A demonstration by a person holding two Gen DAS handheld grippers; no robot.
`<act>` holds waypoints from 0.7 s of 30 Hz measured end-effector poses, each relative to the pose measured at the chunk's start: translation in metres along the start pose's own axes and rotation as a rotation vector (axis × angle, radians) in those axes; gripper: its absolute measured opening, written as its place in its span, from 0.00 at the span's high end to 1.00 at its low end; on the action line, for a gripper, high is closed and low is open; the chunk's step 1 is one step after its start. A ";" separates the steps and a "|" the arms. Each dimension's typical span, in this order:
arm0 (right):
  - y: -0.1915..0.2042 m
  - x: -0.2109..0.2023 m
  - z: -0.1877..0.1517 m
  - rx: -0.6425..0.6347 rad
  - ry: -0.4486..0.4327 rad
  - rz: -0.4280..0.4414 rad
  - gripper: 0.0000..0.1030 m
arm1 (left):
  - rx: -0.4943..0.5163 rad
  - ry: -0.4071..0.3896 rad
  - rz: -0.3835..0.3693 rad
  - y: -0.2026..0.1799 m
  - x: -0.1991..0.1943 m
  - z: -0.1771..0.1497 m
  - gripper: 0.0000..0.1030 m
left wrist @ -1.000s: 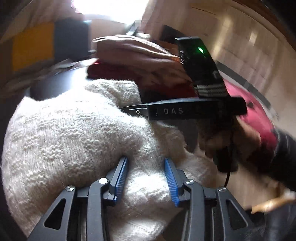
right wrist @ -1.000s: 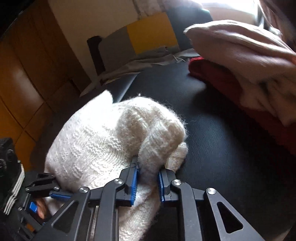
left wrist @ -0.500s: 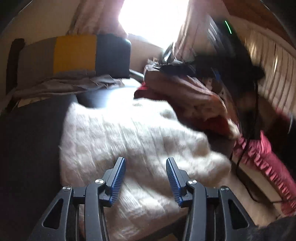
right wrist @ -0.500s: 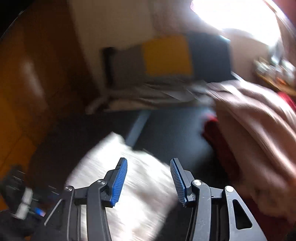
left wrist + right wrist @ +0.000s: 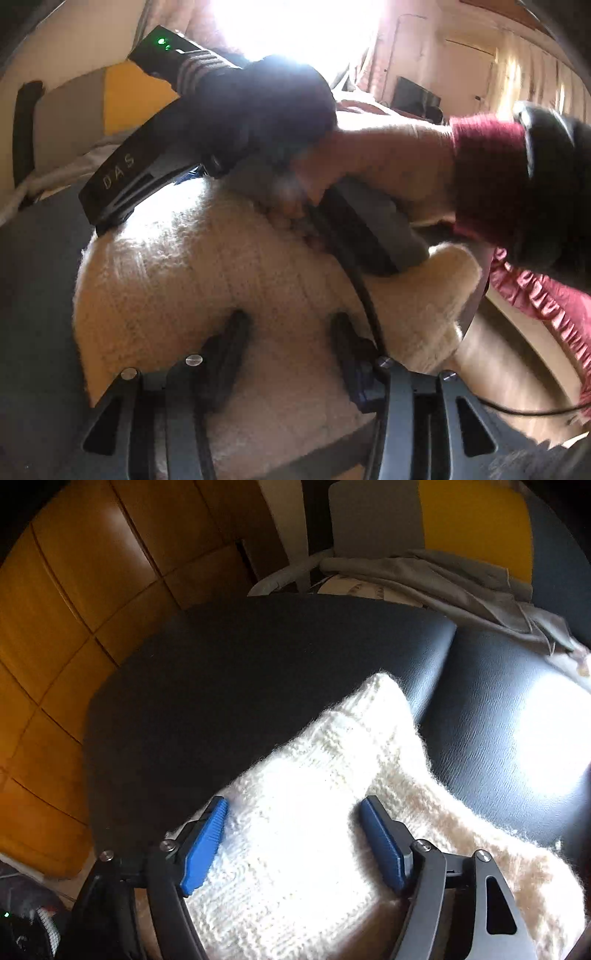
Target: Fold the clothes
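On the black padded bench [image 5: 229, 686] lies a folded cream knit sweater [image 5: 295, 834] (chunky, fuzzy at the edges). Over it, the right gripper [image 5: 291, 834] has just been opening; its jaws stand wide, blue pads clear of the wool. Spread jaws of the left gripper [image 5: 291, 350] likewise straddle the knit without pinching it.
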State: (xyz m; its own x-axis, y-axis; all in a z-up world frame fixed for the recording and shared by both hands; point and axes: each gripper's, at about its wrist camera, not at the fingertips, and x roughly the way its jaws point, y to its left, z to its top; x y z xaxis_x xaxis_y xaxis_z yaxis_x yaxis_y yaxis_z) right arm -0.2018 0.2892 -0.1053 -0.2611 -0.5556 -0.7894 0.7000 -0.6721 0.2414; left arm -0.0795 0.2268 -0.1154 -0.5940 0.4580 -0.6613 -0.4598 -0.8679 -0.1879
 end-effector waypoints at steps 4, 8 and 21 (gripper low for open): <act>-0.008 -0.006 0.000 0.036 -0.023 0.049 0.27 | -0.217 -0.051 -0.131 0.036 -0.032 0.004 0.54; -0.016 -0.020 0.006 0.105 -0.046 0.073 0.26 | -0.337 -0.154 -0.122 0.075 -0.082 0.001 0.51; -0.069 -0.178 -0.156 0.588 -0.303 0.175 0.00 | -0.664 -0.051 -0.321 0.178 -0.055 0.006 0.37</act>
State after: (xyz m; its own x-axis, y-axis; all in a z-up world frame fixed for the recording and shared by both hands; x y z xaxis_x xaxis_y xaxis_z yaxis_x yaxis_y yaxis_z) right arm -0.0998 0.5106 -0.0697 -0.4116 -0.7354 -0.5383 0.2944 -0.6663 0.6851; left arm -0.1328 0.0482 -0.1081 -0.5347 0.7032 -0.4687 -0.1294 -0.6163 -0.7768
